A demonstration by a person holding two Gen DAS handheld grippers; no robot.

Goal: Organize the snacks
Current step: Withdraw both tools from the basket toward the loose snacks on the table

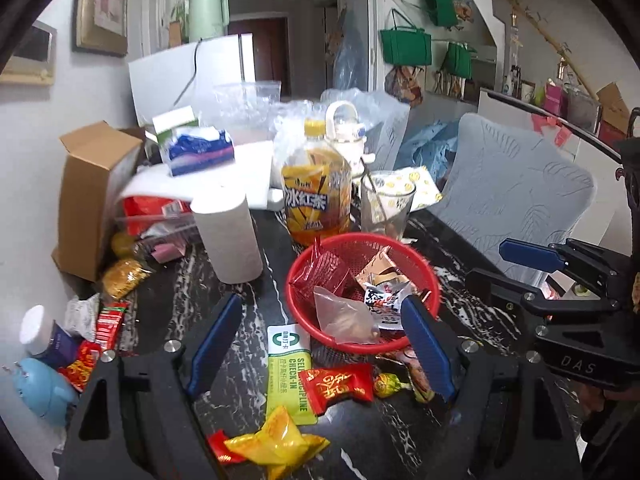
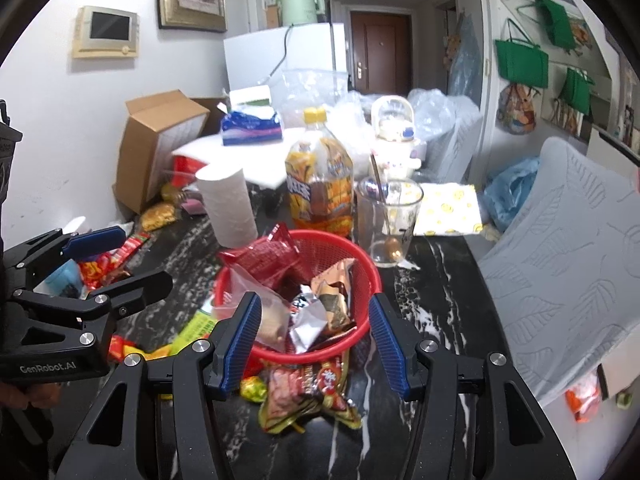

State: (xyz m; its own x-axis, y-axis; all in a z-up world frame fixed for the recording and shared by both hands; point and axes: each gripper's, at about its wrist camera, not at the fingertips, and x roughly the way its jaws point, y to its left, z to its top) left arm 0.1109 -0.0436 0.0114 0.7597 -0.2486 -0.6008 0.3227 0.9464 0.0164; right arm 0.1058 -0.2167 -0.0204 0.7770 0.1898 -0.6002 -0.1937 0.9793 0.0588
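A red mesh basket (image 1: 424, 268) (image 2: 366, 272) on the dark marble table holds several snack packets. My left gripper (image 1: 320, 340) is open and empty, just in front of the basket, above a green sachet (image 1: 286, 372), a red candy packet (image 1: 338, 386) and a yellow packet (image 1: 280, 442). My right gripper (image 2: 316, 340) is open and empty at the basket's near rim, above a red-brown snack bag (image 2: 308, 394) and a small yellow-green candy (image 2: 253, 388). More snacks (image 1: 104, 328) lie at the table's left.
Behind the basket stand an iced tea bottle (image 1: 316, 196), a paper roll (image 1: 230, 236) and a glass with a spoon (image 1: 386, 204). A cardboard box (image 1: 92, 196) lies at the left. A grey chair back (image 1: 516, 192) is at the right.
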